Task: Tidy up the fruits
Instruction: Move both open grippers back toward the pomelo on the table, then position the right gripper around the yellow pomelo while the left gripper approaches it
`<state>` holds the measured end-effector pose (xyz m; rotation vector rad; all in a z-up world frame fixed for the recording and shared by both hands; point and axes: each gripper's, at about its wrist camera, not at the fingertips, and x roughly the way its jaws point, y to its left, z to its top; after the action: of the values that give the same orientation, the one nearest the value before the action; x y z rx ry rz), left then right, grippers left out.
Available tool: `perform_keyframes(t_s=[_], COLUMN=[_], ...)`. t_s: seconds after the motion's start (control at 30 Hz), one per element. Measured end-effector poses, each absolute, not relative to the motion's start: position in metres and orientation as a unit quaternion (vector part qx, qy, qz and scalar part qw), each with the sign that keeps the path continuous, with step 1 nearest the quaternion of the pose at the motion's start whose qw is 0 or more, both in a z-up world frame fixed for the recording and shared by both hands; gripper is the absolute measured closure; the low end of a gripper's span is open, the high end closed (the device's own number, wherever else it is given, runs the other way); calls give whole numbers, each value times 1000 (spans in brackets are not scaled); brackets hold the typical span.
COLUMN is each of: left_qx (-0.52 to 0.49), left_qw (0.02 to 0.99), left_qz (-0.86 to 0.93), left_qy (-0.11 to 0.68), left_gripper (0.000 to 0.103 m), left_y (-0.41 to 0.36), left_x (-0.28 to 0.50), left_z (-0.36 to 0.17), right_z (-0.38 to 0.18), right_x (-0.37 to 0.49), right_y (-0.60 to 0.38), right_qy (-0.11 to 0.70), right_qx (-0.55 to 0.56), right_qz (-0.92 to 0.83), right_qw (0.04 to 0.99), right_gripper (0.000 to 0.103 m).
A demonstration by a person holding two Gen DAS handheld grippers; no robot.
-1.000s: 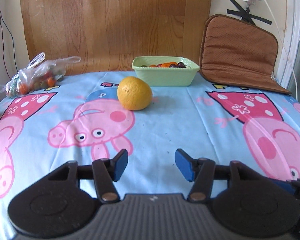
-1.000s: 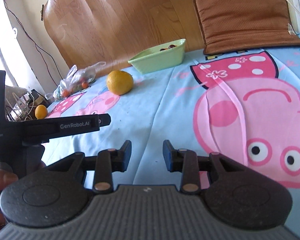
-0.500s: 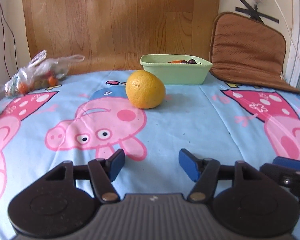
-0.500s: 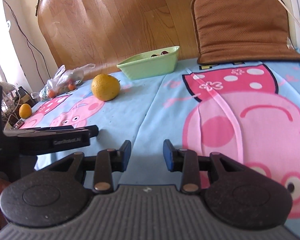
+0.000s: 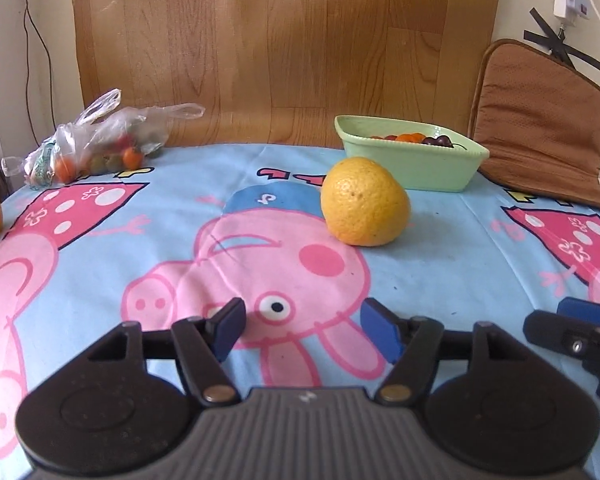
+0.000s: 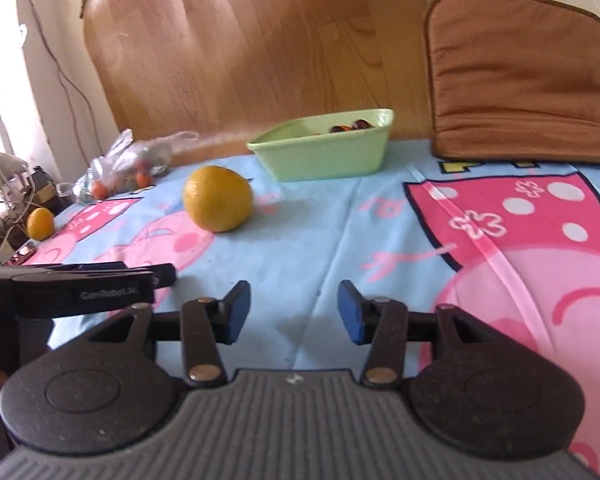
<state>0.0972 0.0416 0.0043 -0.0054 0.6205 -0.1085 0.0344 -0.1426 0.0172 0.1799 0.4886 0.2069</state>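
Since the earlier frames both grippers have come nearer the large orange fruit [image 5: 365, 201], which now looms larger in both wrist views, and both pairs of jaws have just been opening with nothing between them. The left gripper [image 5: 302, 330] stands with its blue pads apart over the pink cartoon pig's eye and snout; the right gripper [image 6: 293, 311] likewise stands parted over bare blue cloth.

The large orange fruit rests on the printed tablecloth [image 5: 440, 276], well ahead of the left jaws and slightly to their right, and ahead and to the left of the right jaws, untouched by either. Just behind it stands a pale green dish [image 5: 410, 162] holding small red, orange and dark fruits. A clear plastic bag [image 5: 96, 140] of small fruits lies at the far left of the cloth, and a smaller orange fruit [image 6: 40, 223] sits near the left edge, well apart from the rest.

The right gripper's finger shows at the right margin of the left wrist view, the left gripper's body at the left of the right wrist view. Behind the table leans a wood-grain panel [image 5: 284, 52]; a brown cushion [image 6: 520, 80] is propped at the right, below black tape crossed on the wall [image 5: 560, 44].
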Motion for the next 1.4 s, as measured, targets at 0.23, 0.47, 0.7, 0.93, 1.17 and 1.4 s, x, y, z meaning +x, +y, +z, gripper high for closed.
perform_keyframes(t_s=[0.23, 0.47, 0.7, 0.93, 1.17, 1.4], left_qx=[-16, -14, -13, -15, -27, -94], left_qw=[953, 957, 958, 958, 959, 971], left_qz=[-54, -49, -47, -47, -46, 19], left_qy=[299, 285, 282, 281, 277, 219], left_gripper=[31, 26, 23, 23, 23, 23], left_y=[44, 45, 45, 46, 50, 74], left_x=[95, 91, 90, 90, 90, 76], left_z=[5, 7, 8, 8, 9, 14], right_z=[18, 18, 18, 18, 18, 30], right_x=[26, 24, 22, 21, 21, 43], right_y=[-144, -146, -148, -148, -148, -131], right_qy=[223, 217, 210, 206, 207, 226], right_qx=[94, 105, 108, 108, 107, 60], right_qz=[105, 107, 110, 111, 110, 125], right_qw=[965, 965, 966, 966, 966, 964], right_gripper=[42, 38, 35, 31, 31, 31])
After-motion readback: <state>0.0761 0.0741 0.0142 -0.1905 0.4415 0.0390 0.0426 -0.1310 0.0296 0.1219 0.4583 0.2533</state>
